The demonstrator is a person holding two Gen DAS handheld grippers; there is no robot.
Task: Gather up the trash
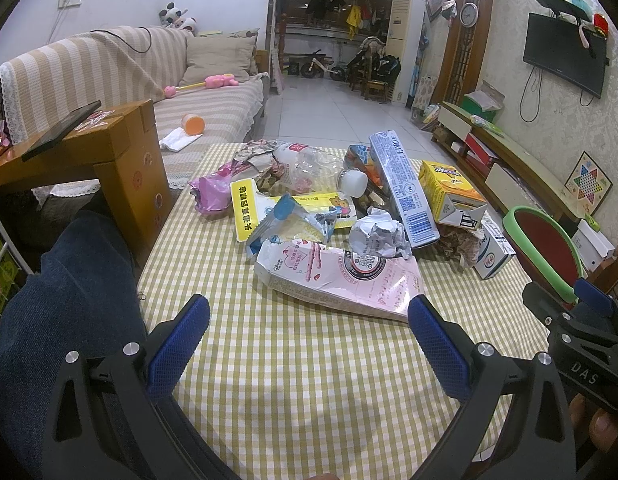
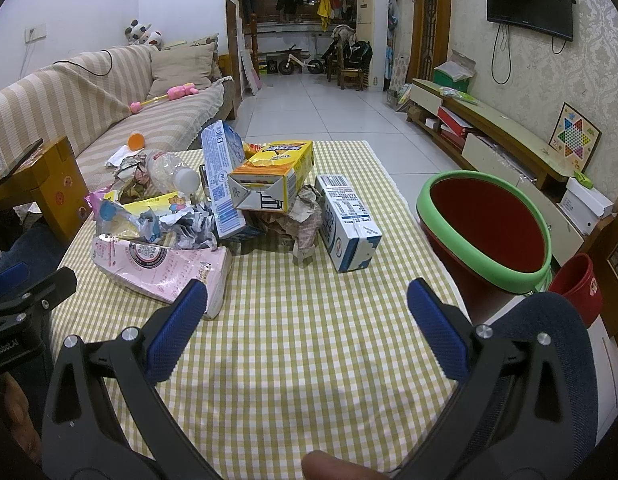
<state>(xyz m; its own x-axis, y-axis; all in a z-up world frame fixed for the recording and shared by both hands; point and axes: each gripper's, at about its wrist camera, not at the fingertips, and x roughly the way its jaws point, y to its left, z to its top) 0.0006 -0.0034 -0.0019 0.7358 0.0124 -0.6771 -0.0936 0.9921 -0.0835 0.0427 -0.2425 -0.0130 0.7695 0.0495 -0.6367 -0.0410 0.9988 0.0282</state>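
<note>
- Here, the left gripper (image 1: 309,316) hangs low over the checked tablecloth (image 1: 309,380), its blue pads spread wide and holding nothing; the right gripper (image 2: 307,300) is likewise spread wide and empty.
- The trash sits heaped in the middle of both frames: a pink flattened carton (image 1: 341,276) nearest, its lower corner just beside the left gripper's right-hand pad, and behind it a crumpled paper ball (image 1: 379,236), a tall blue-and-white box (image 1: 401,188), a yellow box (image 1: 445,192), a clear plastic bottle (image 1: 317,168) and a pink wrapper (image 1: 209,192).
- In the right wrist view a blue-and-white milk carton (image 2: 347,224) lies on its side at the right edge of the heap, a little apart from the rest.
- Open cloth fills the lower centre of both frames, between the pads and the heap.
- The table's right edge runs close to a red bin with a green rim (image 2: 485,232), which stands beside it in the right of the right wrist view; in the left wrist view the right gripper's body partly covers the bin.
- At the left of the frame a wooden stand (image 1: 121,168) crowds the table's left edge, with a striped sofa (image 1: 109,72) behind it.
- A blue-clad leg (image 1: 65,300) hides the lower left table corner.
- Items deep in the heap overlap, and their shapes are hard to separate.
</note>
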